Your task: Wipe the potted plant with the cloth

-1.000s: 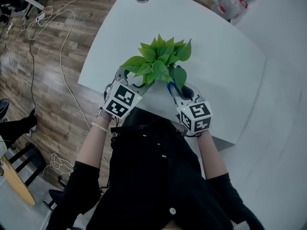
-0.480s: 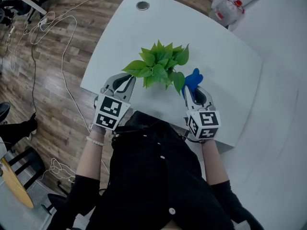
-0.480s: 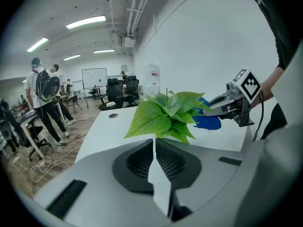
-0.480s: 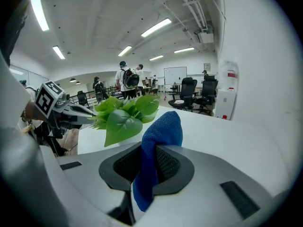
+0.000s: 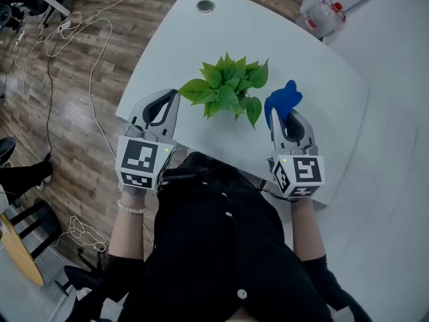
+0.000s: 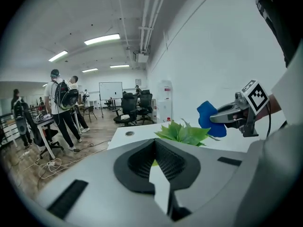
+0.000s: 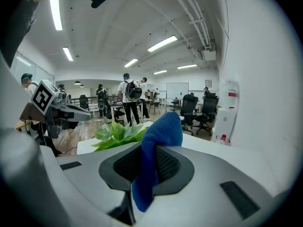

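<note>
**Right gripper** [image 7: 147,151]: jaws clenched on a blue cloth [image 7: 163,129]. The cloth is pinched at its middle. One fold stands up above the jaw tips and a tail hangs below them.

**Left gripper** [image 6: 154,144]: jaws have just been closing and now meet. Nothing is between them; the green seen past the tips belongs to the plant beyond.

**Position:** in the head view the two grippers flank the potted plant [image 5: 228,89], left gripper at its left and right gripper at its right, both pointing away from the person. The plant stands on the white surface [image 5: 315,59], near the edge closest to the person. Its pot is hidden under the leaves. The cloth is just beside the rightmost leaves but apart from them; no contact shows in any view.

**Step in hand, as judged:** the cloth is secured and is being presented to the plant. Wiping has not started.

**Next move, as judged:** bring the standing fold of cloth onto a leaf and draw it along the blade with light pressure, since the leaves look thin and will bend or tear under a hard push. The left gripper is closed on nothing, so it must open first if it is to steady a leaf or the pot.

**Surroundings:** office chairs and several standing people are well behind the surface, clear of the work.
</note>
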A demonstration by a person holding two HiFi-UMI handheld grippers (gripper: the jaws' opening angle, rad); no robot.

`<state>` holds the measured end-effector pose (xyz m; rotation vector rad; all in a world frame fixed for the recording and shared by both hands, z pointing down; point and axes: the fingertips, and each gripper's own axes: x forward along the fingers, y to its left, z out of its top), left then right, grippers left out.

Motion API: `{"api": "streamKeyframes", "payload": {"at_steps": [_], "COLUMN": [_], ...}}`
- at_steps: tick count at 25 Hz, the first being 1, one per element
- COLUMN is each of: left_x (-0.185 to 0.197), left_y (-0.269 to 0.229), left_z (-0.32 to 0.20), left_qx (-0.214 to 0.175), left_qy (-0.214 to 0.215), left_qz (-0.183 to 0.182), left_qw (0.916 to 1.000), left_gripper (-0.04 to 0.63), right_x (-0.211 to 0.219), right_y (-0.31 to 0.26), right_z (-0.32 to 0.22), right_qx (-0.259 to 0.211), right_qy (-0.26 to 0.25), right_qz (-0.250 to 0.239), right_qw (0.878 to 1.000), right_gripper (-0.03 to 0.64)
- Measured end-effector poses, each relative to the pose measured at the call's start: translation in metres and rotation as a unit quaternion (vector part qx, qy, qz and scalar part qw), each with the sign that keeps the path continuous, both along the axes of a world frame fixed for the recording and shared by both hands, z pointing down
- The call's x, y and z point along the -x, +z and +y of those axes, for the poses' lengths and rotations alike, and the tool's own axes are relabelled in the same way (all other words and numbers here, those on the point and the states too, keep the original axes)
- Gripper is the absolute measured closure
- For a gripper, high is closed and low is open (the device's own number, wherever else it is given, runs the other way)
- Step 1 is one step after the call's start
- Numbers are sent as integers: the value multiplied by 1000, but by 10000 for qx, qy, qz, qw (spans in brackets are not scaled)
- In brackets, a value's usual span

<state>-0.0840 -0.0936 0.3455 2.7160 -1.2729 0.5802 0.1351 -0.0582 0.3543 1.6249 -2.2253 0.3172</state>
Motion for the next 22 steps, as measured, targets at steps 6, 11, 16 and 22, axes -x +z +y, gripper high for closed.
{"api": "streamKeyframes", "payload": {"at_steps": [6, 11, 16, 22], "left_x": [-14, -26, -34, -38], "left_y": [-34, -51, -68, -78], "left_z": [4, 6, 6, 7], "left_qx": [-252, -411, -589, -454], "left_qy": [190, 345, 409, 212], "left_qz": [145, 148, 216, 356], "left_qw": [9994, 9984, 9972, 9981], "left_gripper": [581, 581, 581, 581], "right_x": [15, 31, 41, 47], "right_y": [-35, -61, -80, -86], "right_z": [-7, -13, -15, -16], "right_qx": [-376, -692, -914, -1049], "right_qy": [-242, -455, -593, -624], "right_qz": [-23, -79, -125, -52], "right_qw": [9990, 9965, 9940, 9925], "right_gripper": [534, 534, 534, 534]}}
